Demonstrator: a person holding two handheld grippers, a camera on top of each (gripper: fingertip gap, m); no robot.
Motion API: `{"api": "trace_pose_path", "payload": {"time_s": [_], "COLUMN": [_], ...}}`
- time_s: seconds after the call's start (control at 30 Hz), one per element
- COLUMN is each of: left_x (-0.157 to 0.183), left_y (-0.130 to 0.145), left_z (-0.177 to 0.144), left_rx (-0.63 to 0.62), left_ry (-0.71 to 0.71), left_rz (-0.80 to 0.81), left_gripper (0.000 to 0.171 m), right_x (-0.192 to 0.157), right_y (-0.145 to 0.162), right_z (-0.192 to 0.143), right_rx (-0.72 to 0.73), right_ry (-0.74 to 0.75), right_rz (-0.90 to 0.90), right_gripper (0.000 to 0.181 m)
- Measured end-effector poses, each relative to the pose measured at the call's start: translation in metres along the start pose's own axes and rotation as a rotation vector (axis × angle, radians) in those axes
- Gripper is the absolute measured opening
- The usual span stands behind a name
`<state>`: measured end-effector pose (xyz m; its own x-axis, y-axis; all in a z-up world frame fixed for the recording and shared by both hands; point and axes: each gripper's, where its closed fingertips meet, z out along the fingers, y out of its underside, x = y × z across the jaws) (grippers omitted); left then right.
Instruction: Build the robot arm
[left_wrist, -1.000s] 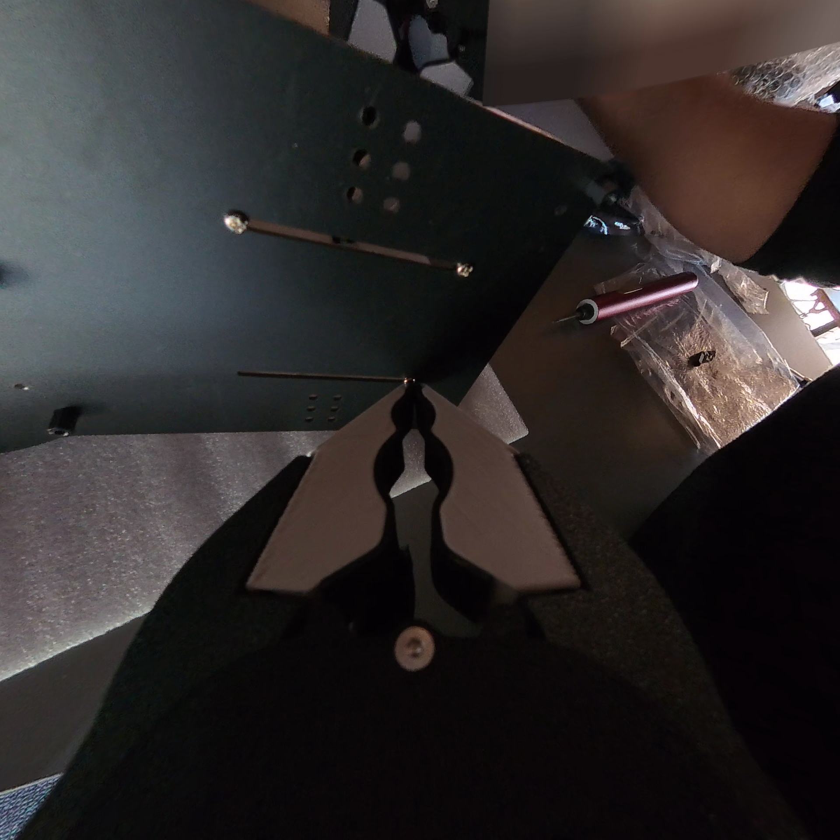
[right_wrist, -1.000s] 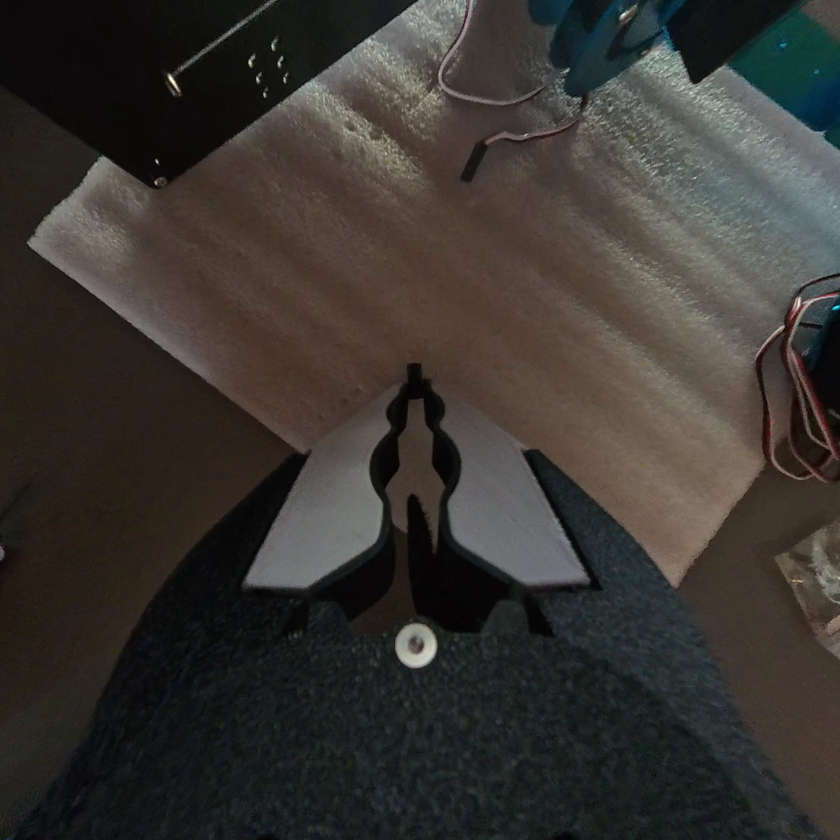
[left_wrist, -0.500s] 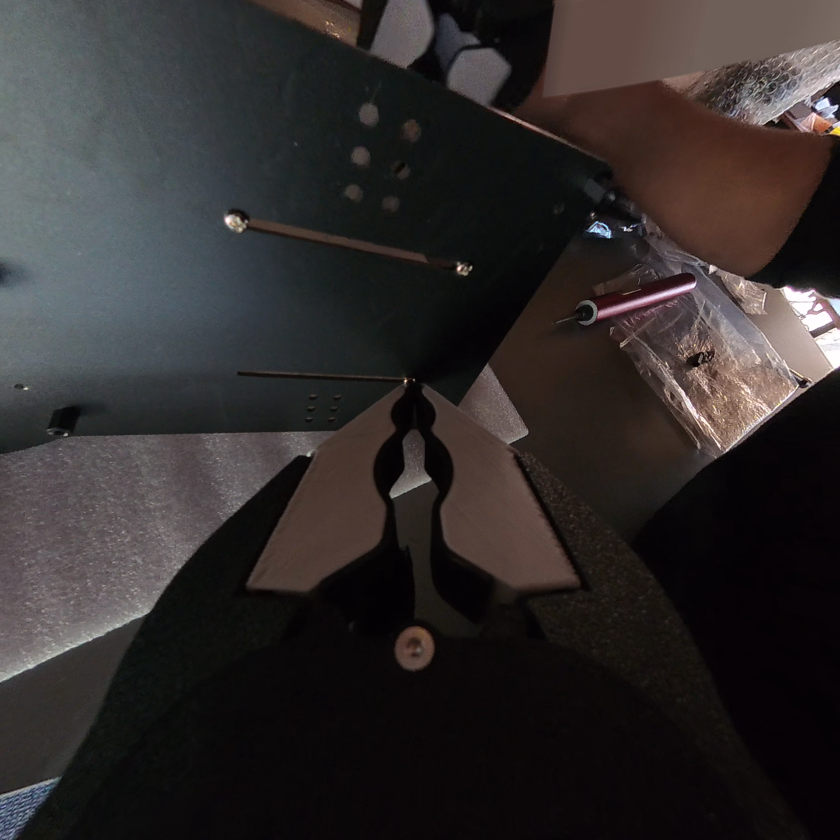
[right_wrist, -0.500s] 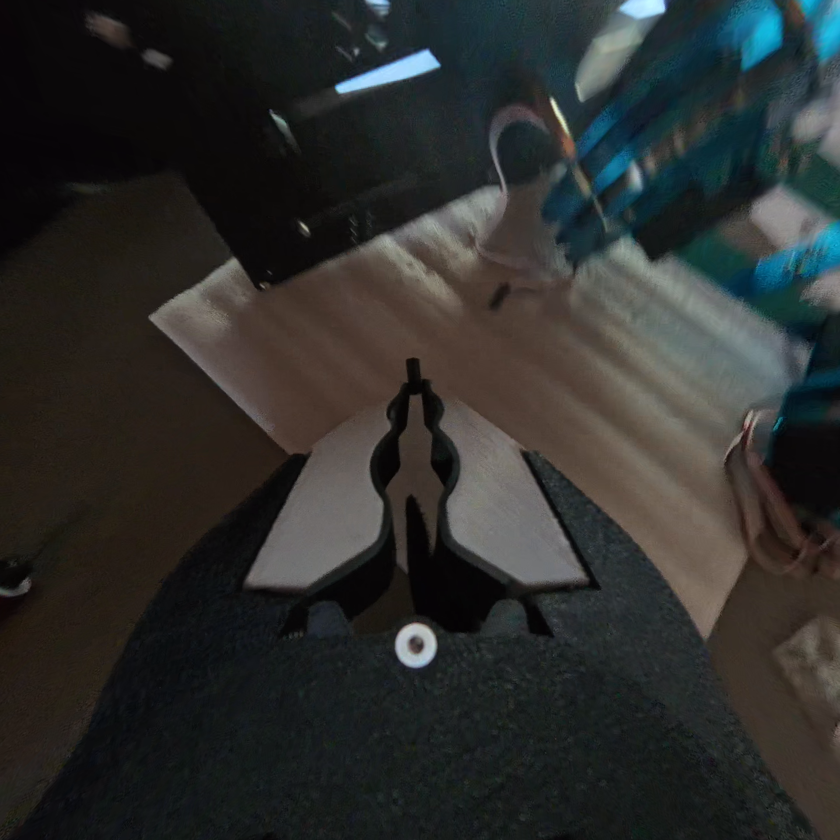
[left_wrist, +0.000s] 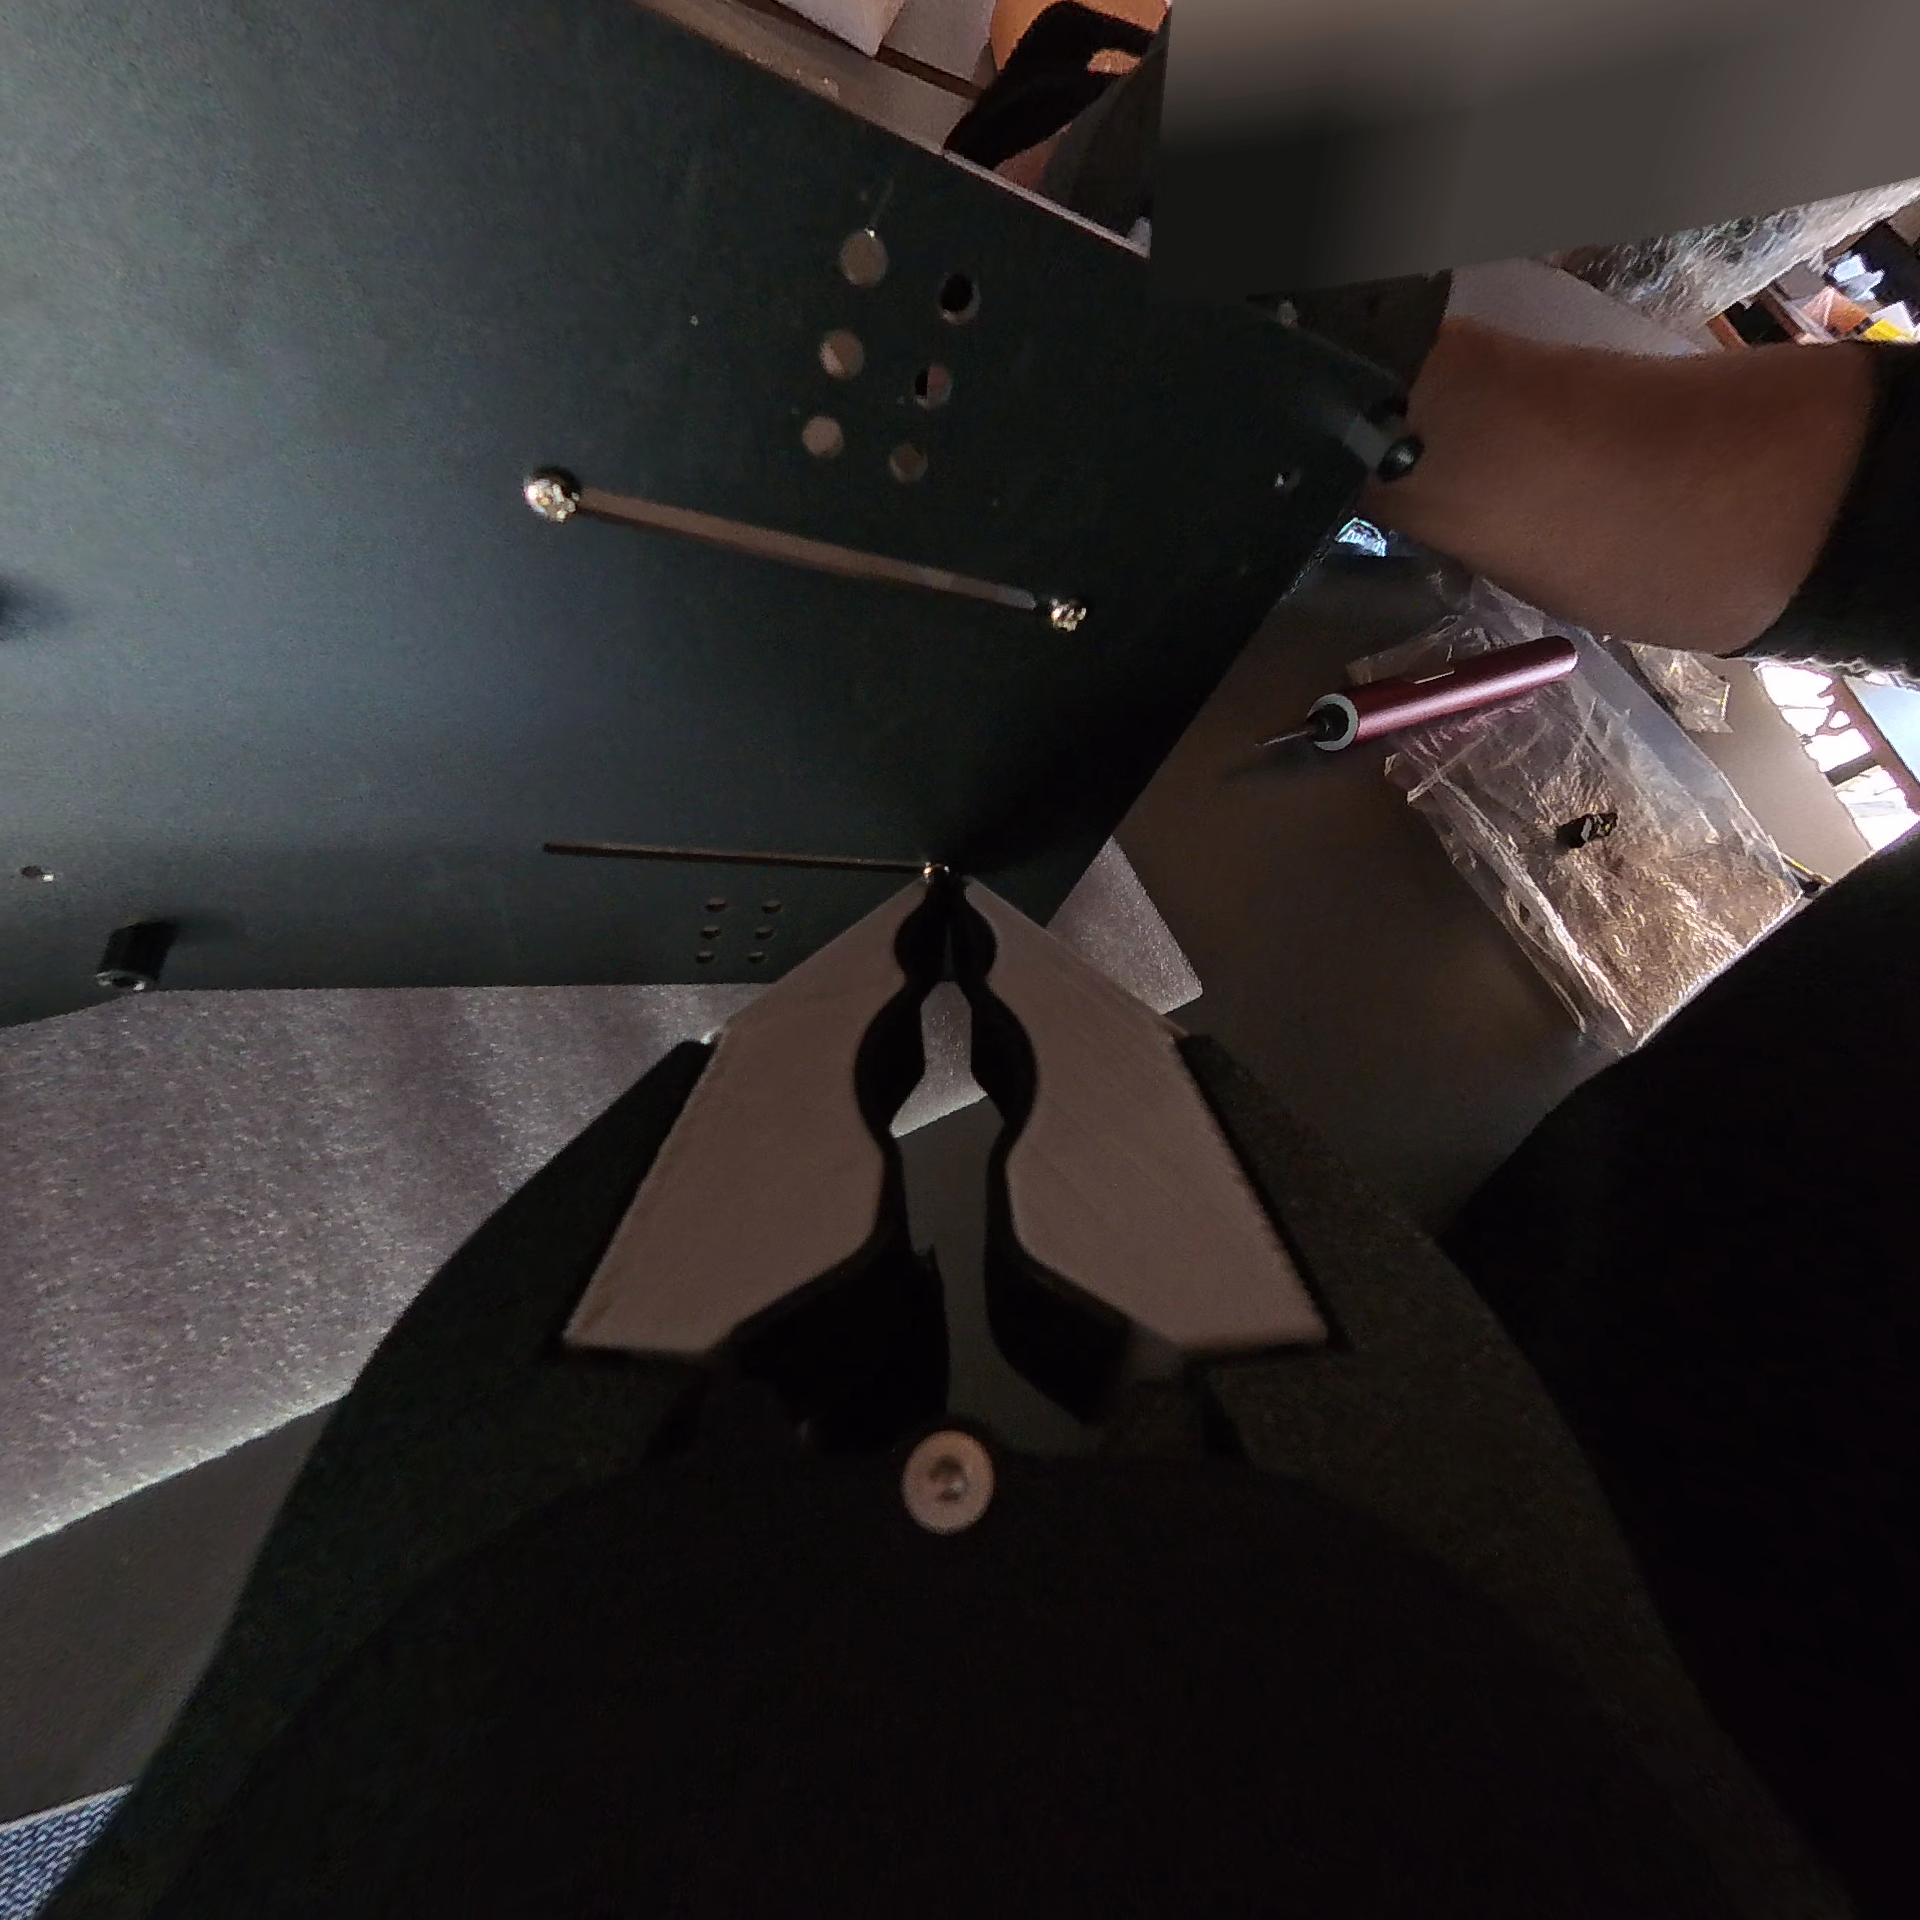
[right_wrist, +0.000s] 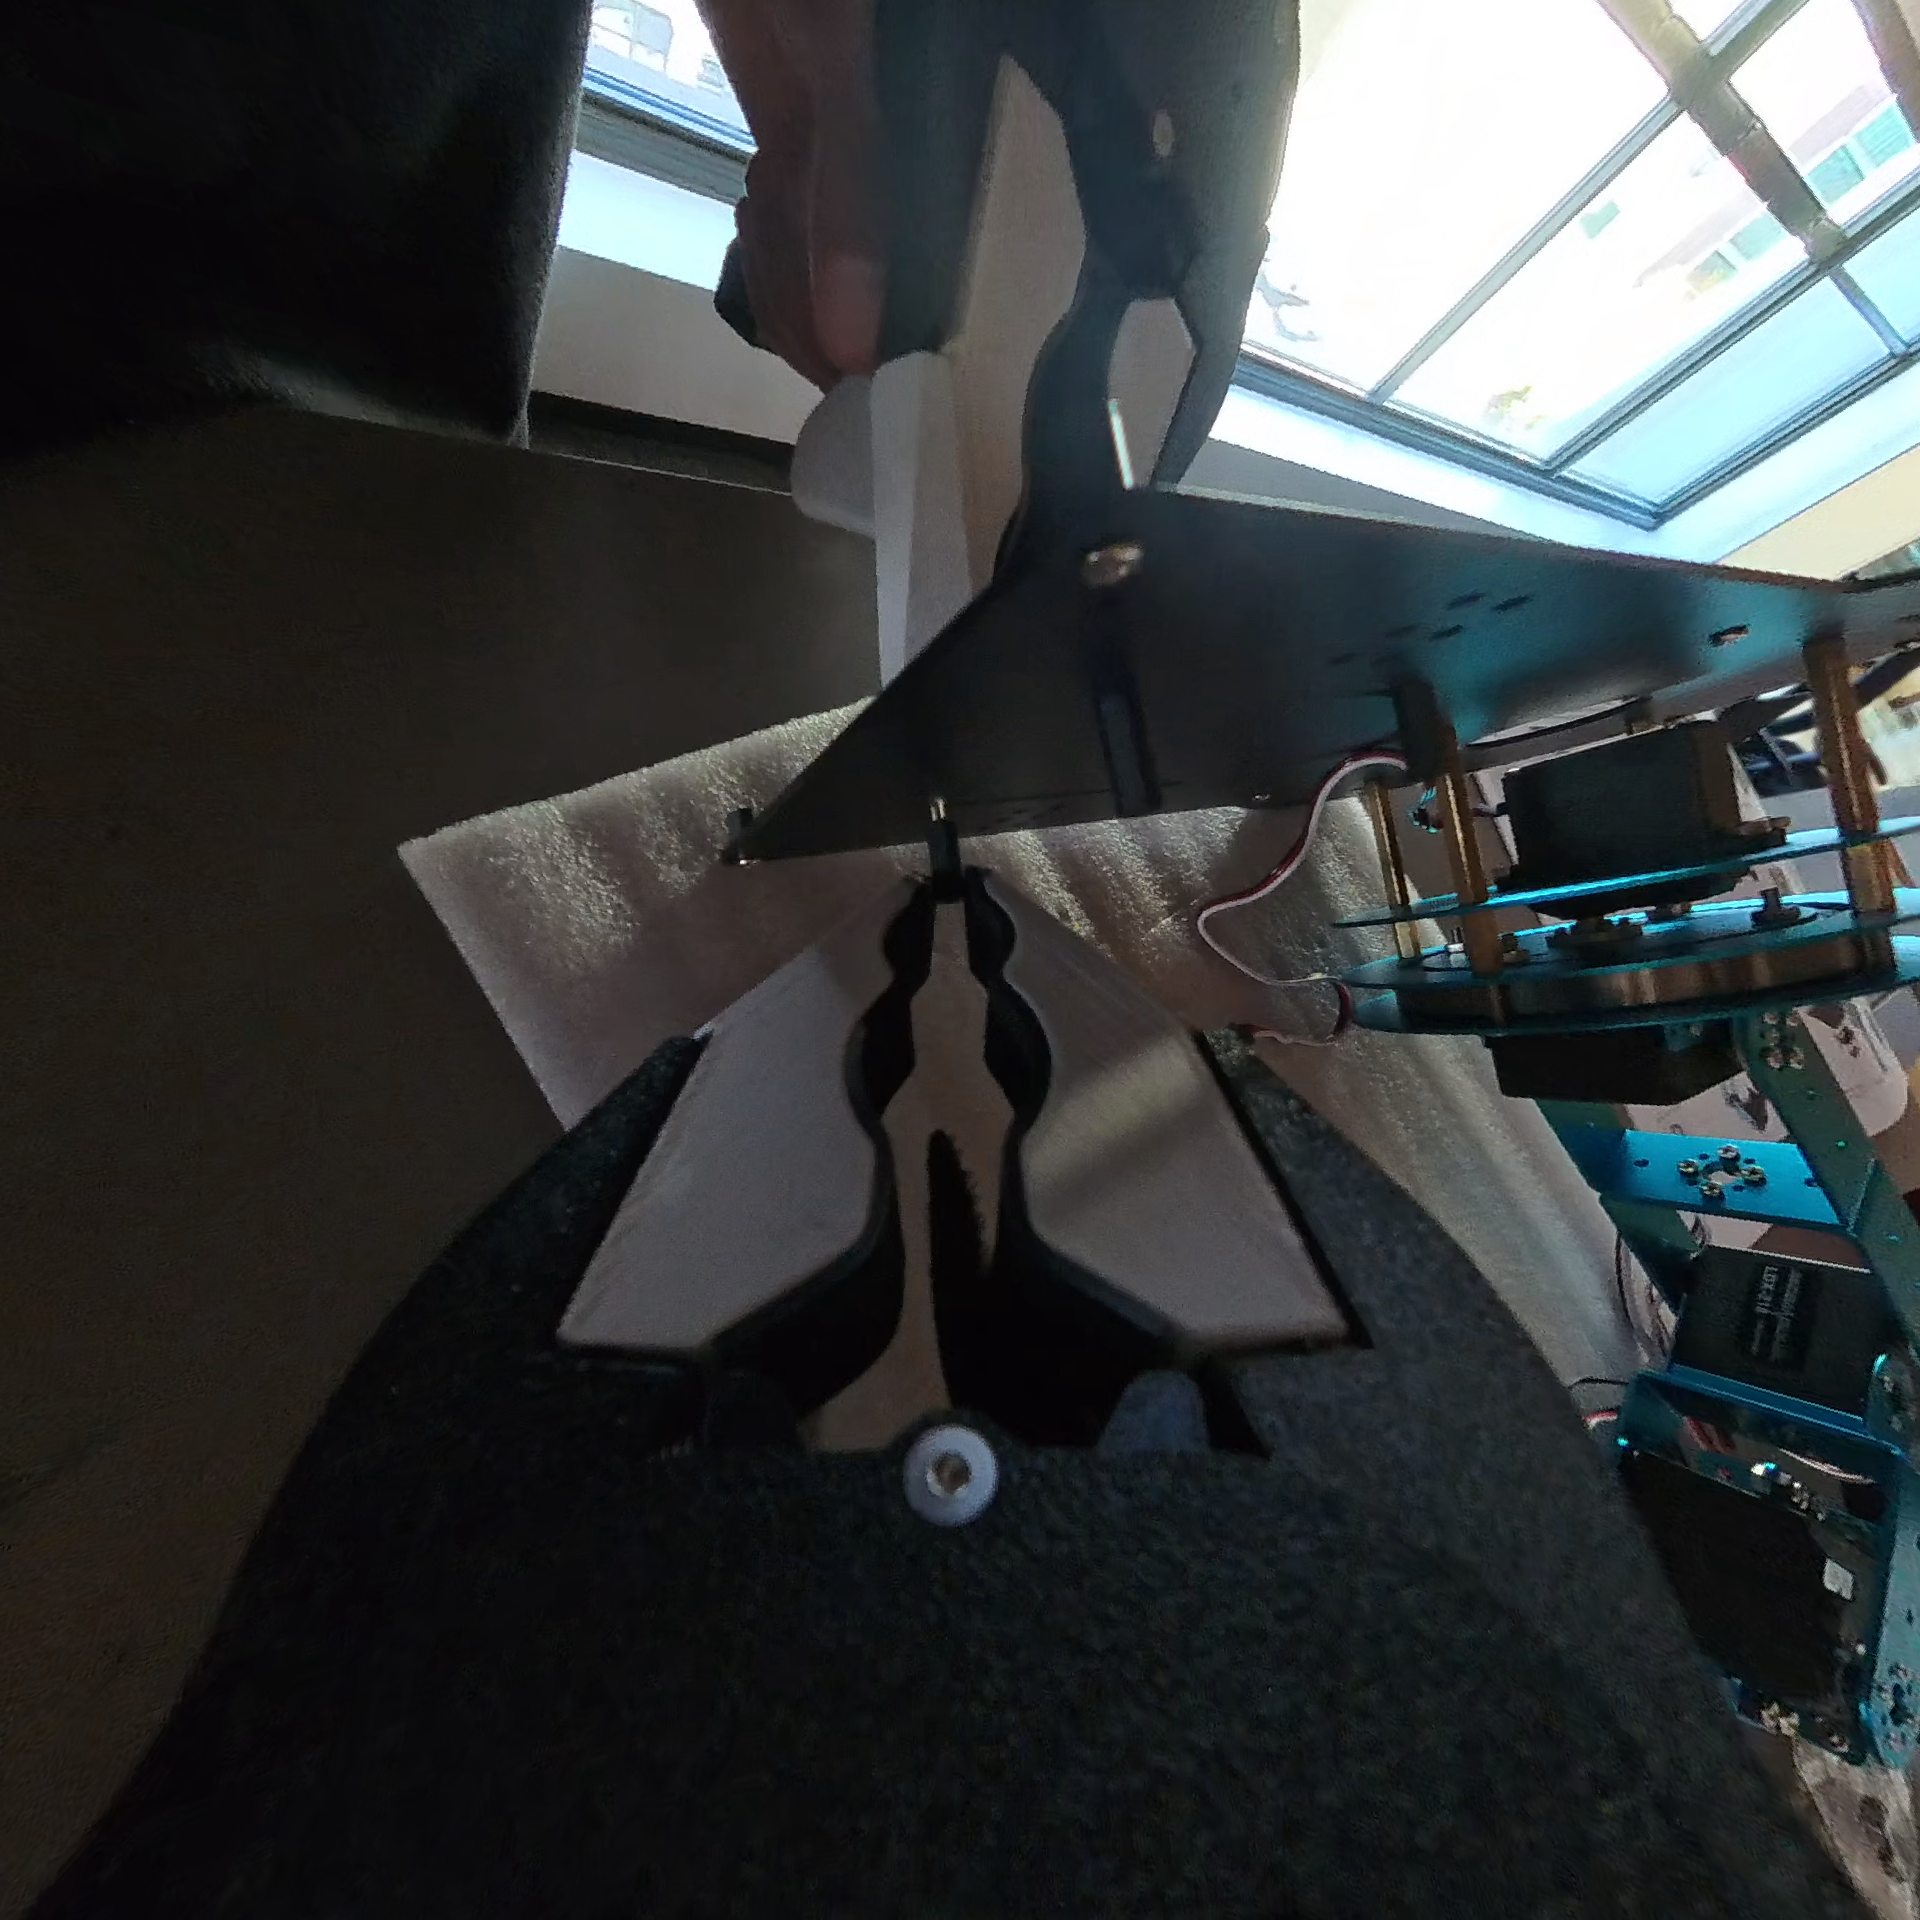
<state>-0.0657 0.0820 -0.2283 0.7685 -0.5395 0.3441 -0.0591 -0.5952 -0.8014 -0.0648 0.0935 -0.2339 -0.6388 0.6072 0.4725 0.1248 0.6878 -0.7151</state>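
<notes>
the left tongs (left_wrist: 940, 883) are closing tip to tip on the edge of a black metal plate (left_wrist: 416, 520), holding it tilted up over a white foam sheet (left_wrist: 260, 1143) that is lying on the table (left_wrist: 1278, 883). a thin metal bar (left_wrist: 800, 556) with a screw at each end is sitting across the plate, just below a cluster of round holes. near the right edge of the table, a dark red screwdriver (left_wrist: 1444, 691) is lying beside a clear plastic bag (left_wrist: 1610, 852), and a person's forearm (left_wrist: 1621, 488) is reaching in above them. the right tongs (right_wrist: 948, 883) are pinching a small black post (right_wrist: 943, 857) between nearly shut tips, holding it upright just under the plate's (right_wrist: 1195, 717) lower edge, over the foam sheet (right_wrist: 623, 904). the left tongs (right_wrist: 1117, 457) are showing above, gripping the plate. to the right, a blue metal frame (right_wrist: 1683, 935) with brass posts and red and white wires is standing on the foam.
</notes>
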Motion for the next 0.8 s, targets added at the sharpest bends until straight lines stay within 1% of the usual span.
{"api": "trace_pose_path", "payload": {"time_s": [0.2,0.27,0.33,0.4,0.47,0.53,0.6,0.67,0.8], "left_x": [0.0,0.0,0.0,0.0,0.0,0.0,0.0,0.0,0.0], "left_y": [0.0,0.0,0.0,0.0,-0.001,-0.001,-0.001,-0.001,-0.001], "left_z": [0.0,0.0,0.001,0.001,0.002,0.002,0.002,0.002,0.002], "left_rx": [-0.005,-0.008,-0.012,-0.017,-0.018,-0.019,-0.017,-0.016,-0.012], "left_ry": [0.003,0.006,0.002,-0.008,-0.015,-0.02,-0.024,-0.027,-0.026], "left_rz": [0.0,-0.002,0.002,0.012,0.02,0.03,0.031,0.03,0.031], "left_gripper": [0.0,0.0,0.0,0.0,0.0,0.0,0.0,0.0,0.0], "right_x": [0.0,-0.001,-0.001,0.0,0.0,0.001,0.002,0.0,-0.003], "right_y": [0.0,0.001,0.0,-0.004,-0.015,-0.011,-0.009,-0.006,-0.003], "right_z": [0.001,0.002,0.001,-0.001,-0.005,-0.003,-0.003,-0.003,-0.002], "right_rx": [-0.02,-0.014,0.011,0.043,0.117,0.097,0.07,0.06,0.071], "right_ry": [-0.001,-0.027,-0.093,-0.193,-0.315,-0.39,-0.43,-0.44,-0.459], "right_rz": [-0.05,-0.029,0.06,0.213,0.37,0.462,0.5,0.493,0.554], "right_gripper": [0.005,0.005,0.005,0.005,0.005,0.005,0.005,0.005,0.005]}}
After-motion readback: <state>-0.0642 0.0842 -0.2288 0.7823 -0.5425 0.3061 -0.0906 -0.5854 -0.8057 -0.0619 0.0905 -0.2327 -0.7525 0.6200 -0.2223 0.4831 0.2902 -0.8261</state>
